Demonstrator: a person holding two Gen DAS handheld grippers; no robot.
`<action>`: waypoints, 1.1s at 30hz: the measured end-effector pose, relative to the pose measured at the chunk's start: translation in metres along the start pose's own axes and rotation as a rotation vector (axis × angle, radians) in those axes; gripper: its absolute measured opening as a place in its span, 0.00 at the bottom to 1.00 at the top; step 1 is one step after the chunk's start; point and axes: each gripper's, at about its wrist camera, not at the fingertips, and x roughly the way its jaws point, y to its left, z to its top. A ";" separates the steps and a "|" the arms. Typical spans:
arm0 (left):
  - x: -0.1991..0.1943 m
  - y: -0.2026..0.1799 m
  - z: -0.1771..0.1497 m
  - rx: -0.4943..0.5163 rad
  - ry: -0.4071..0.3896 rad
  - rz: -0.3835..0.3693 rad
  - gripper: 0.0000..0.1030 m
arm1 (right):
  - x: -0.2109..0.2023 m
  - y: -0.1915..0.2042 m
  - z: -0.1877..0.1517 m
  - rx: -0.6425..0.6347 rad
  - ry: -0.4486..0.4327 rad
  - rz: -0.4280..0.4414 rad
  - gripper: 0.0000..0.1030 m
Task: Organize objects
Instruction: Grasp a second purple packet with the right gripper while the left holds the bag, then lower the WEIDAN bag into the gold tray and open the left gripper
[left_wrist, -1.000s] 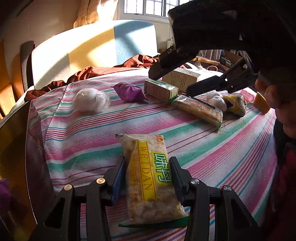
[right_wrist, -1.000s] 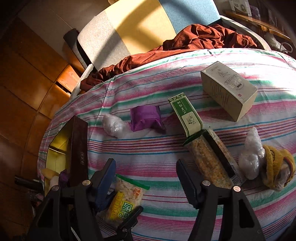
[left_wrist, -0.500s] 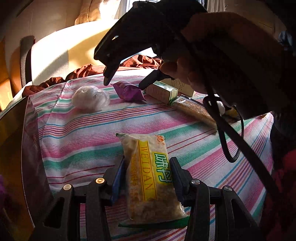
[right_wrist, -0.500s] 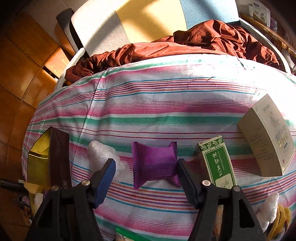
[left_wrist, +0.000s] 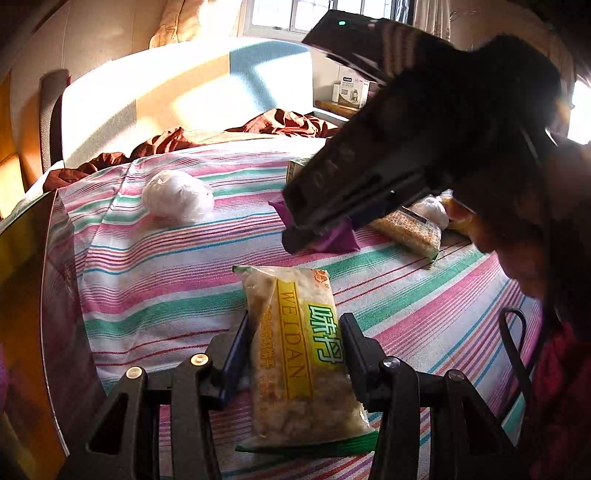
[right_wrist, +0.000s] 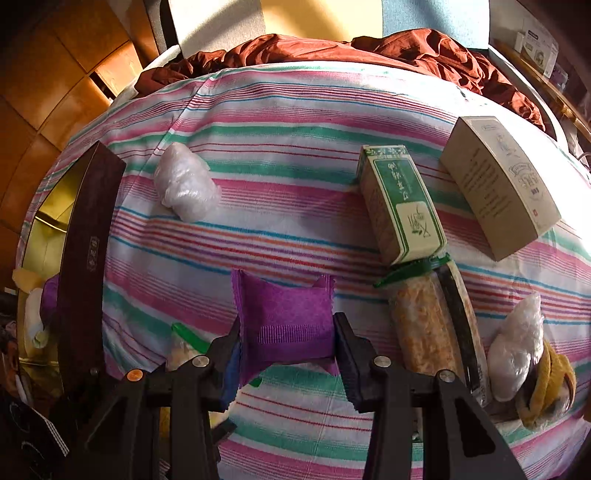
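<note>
Right tool (right_wrist: 286, 339) is pinching a purple pouch (right_wrist: 284, 321) between its pads, crinkly foil with serrated ends, lying on the striped bedsheet (right_wrist: 295, 229). Left tool (left_wrist: 293, 347) is gripping a snack bag (left_wrist: 299, 354), clear glossy plastic with a yellow band, lumpy inside, just in front of the pouch.

On the striped bed (right_wrist: 295, 122) lie two snack bags, the yellow-labelled one (left_wrist: 303, 354) and the long one (right_wrist: 432, 332); two cartons, green (right_wrist: 400, 203) and beige (right_wrist: 498, 184); two white plastic-wrapped bundles (right_wrist: 186, 184) (right_wrist: 517, 347); one purple packet (right_wrist: 286, 321).
</note>
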 end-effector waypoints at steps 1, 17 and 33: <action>0.000 0.000 0.000 0.001 0.000 0.001 0.48 | 0.000 0.001 -0.004 -0.007 -0.004 -0.018 0.42; 0.000 -0.003 -0.001 0.032 0.003 0.028 0.47 | -0.001 -0.005 0.002 -0.047 -0.015 -0.036 0.41; -0.083 0.017 0.012 -0.027 -0.014 -0.024 0.44 | -0.004 -0.010 0.002 -0.106 -0.037 -0.081 0.41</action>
